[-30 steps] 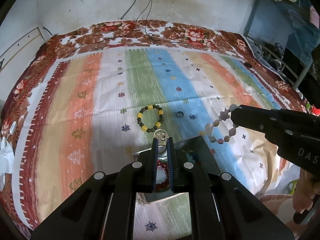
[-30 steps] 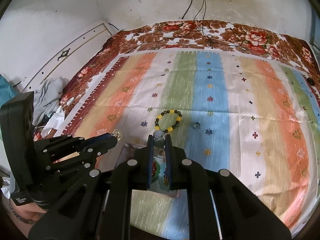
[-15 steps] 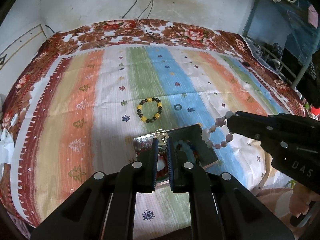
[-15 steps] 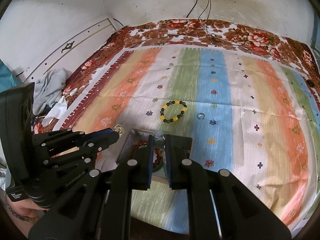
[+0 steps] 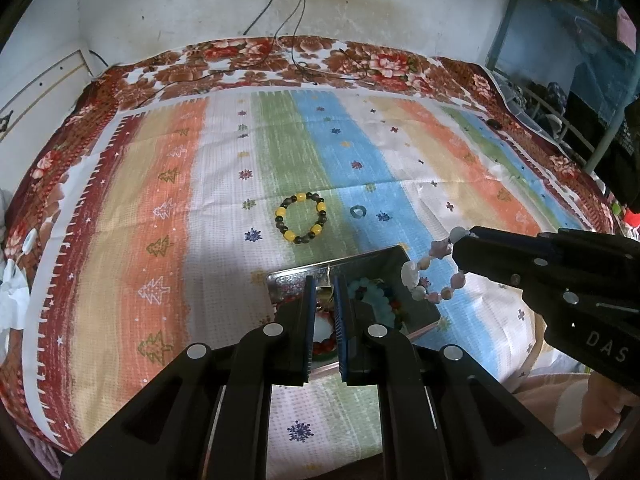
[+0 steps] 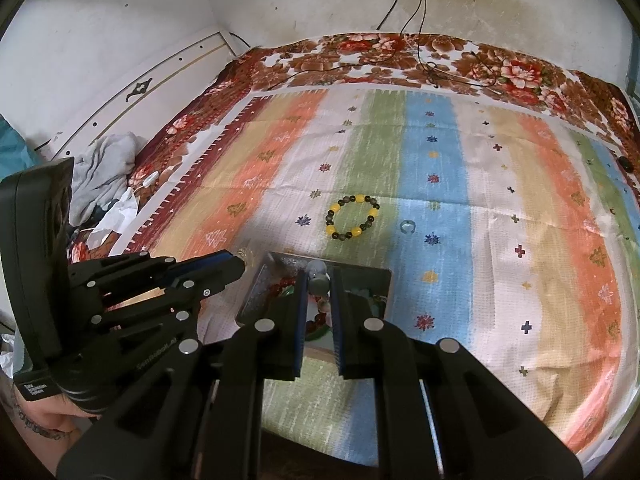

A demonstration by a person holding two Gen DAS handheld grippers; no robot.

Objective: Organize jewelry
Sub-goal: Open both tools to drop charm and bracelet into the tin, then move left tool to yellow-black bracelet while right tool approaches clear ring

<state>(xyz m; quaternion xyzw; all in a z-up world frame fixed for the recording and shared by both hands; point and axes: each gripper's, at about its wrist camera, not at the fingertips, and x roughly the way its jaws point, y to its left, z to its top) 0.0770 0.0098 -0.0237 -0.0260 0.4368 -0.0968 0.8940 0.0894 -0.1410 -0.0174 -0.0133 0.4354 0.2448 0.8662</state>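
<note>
An open metal tin (image 5: 360, 258) (image 6: 360, 269) lies on the striped bedspread and holds red and pale blue bead bracelets. My left gripper (image 5: 322, 280) (image 6: 237, 265) hovers over its left part, shut on a small metal trinket (image 5: 328, 274) that dangles between the fingers. My right gripper (image 6: 318, 276) (image 5: 456, 248) is shut on a pink bead bracelet (image 5: 434, 276) (image 6: 318, 272), which hangs just past the tin's right edge. Beyond the tin, a yellow-and-dark bead bracelet (image 5: 302, 218) (image 6: 352, 216) and a small ring (image 5: 358, 211) (image 6: 407, 226) lie loose on the cloth.
Black cables (image 5: 296, 52) trail from the wall onto the floral blanket at the bed's far side. Crumpled clothes (image 6: 104, 168) lie off the left edge. A blue metal rack (image 5: 560, 80) stands at the right. A hand (image 5: 600, 420) grips each handle.
Both grippers have drawn back a little, so more of the tin shows ahead of them. The pink bracelet hangs slightly lower beside the tin. Both grips are unchanged.
</note>
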